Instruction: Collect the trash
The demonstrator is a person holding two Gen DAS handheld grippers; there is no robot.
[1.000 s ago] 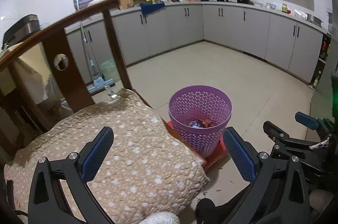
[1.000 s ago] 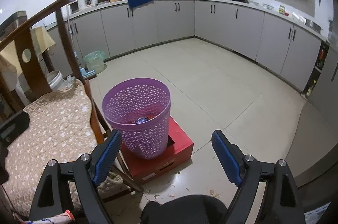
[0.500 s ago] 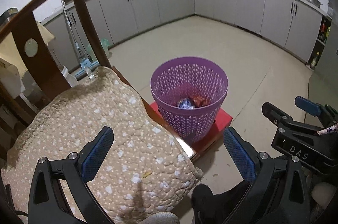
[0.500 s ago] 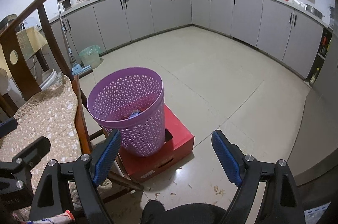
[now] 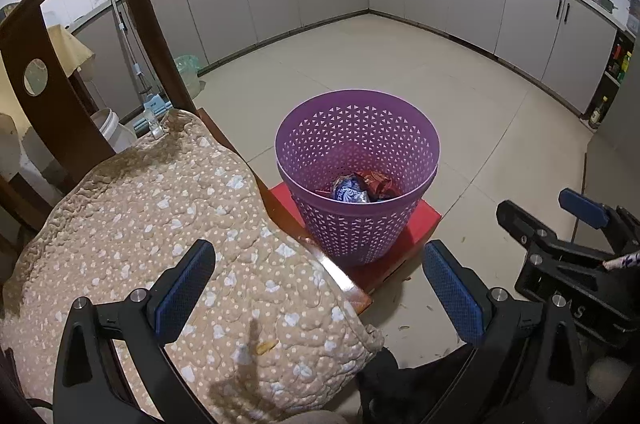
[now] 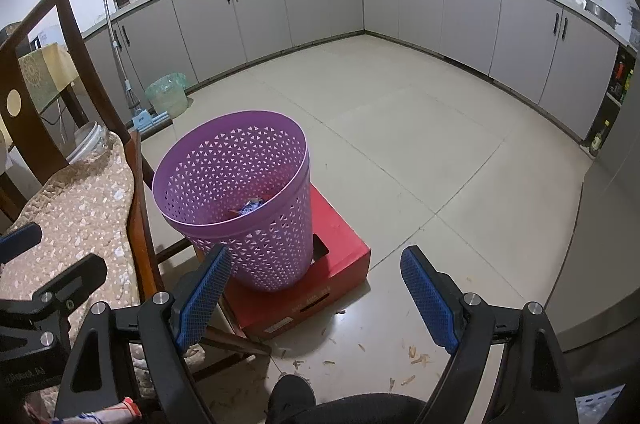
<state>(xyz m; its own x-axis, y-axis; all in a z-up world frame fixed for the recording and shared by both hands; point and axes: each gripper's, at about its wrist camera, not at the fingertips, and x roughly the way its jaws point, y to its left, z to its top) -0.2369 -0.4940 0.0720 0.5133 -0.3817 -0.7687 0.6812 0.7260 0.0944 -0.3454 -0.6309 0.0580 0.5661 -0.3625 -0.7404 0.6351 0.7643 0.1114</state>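
Observation:
A purple perforated waste basket [image 5: 356, 176] stands on a red cardboard box [image 5: 424, 218] on the floor, right of a cushioned chair. Crumpled blue and red wrappers [image 5: 360, 186] lie inside it. The basket also shows in the right wrist view [image 6: 240, 200], with a wrapper [image 6: 251, 206] inside. My left gripper [image 5: 316, 288] is open and empty, over the cushion's front edge and short of the basket. My right gripper [image 6: 312, 294] is open and empty, just in front of the basket and box. A small yellowish scrap [image 5: 266, 346] lies on the cushion.
The wooden chair [image 5: 132, 24] with a beige dotted cushion [image 5: 160, 232] stands left of the basket. Small scraps [image 6: 416, 358] litter the tiled floor near my feet. Grey kitchen cabinets [image 6: 420, 4] line the far walls. A green bin [image 6: 166, 100] stands by them.
Both grippers have risen and tilted down, so the basket sits more central and its inside shows more. Both grippers stay open and empty.

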